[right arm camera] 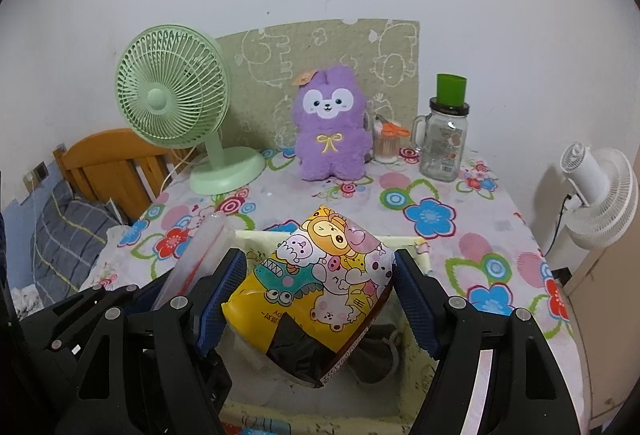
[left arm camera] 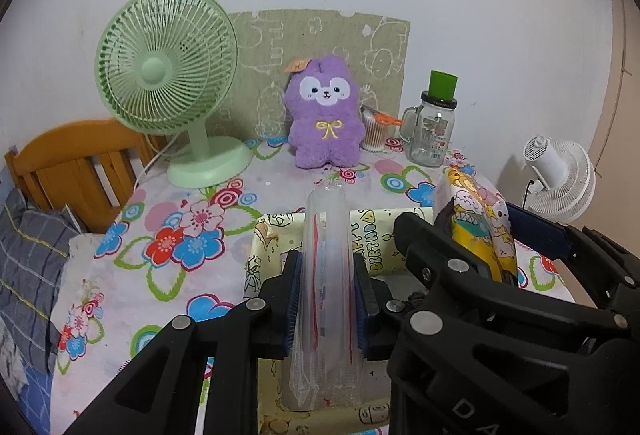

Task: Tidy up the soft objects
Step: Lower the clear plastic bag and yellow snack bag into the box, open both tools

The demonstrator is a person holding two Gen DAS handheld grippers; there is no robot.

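Left gripper (left arm camera: pixel 328 299) clamped, pads nearly together, on a clear flat plastic zip bag w/ red seal lines (left arm camera: pixel 326 275), standing up between the pads and reaching out ahead past the fingertips. Right gripper (right arm camera: pixel 316 299) clamped wide across a puffy yellow cartoon-print plastic pack (right arm camera: pixel 320 291), pads pressing both flanks. Both items held just over a pale yellow box w/ doodle print (left arm camera: pixel 272 235) directly below and ahead of the fingers, on the flower-print tablecloth (left arm camera: pixel 168 235). Zip bag prob. v. light, floppy, slick: best pinched low near the stiffer seal, else likely to fold over. Pack soft, compressible (air inside by the look, may squirm): hold across the middle, mod. squeeze only. Fuzzy purple plush toy (right arm camera: pixel 330 123) further ahead, well apart, untouched.
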